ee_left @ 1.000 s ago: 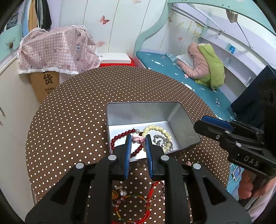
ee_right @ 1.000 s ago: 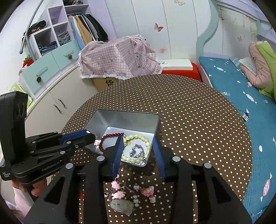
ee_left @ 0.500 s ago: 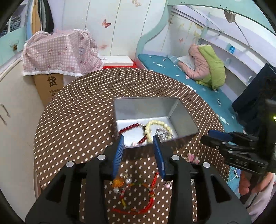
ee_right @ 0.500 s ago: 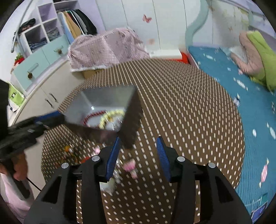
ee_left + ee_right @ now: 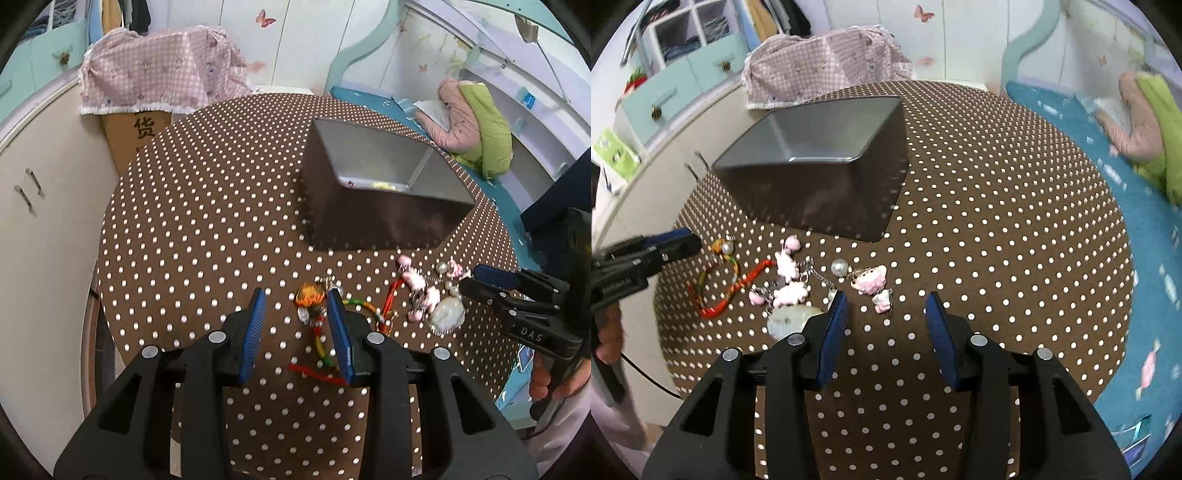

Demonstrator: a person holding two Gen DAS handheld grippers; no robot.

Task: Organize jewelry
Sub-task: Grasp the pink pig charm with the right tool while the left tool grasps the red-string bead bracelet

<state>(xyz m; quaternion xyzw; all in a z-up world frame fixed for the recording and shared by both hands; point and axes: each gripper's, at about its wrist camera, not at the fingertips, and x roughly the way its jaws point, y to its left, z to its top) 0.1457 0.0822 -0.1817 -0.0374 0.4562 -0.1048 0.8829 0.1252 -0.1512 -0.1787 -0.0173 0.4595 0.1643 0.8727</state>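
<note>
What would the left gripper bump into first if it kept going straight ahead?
Probably the woven string bracelet: it lies on the table between the open left gripper fingers. Depth is hard to judge.

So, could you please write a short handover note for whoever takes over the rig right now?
Left claw: open, empty, low over the table beside the woven red-and-green cord bracelet.
Right claw: open, empty, just short of the pink cartoon charm.
Metal tin: on the polka-dot tablecloth, behind the loose pieces; a little red and yellow beading shows on its floor.
Still on the cloth: cord bracelet, pink flower charm chain, pale oval pendant, pearl bead, pink cartoon charm.
Done: some beaded pieces are in the tin.
Left: pick up each loose piece and place it in the tin.
</note>
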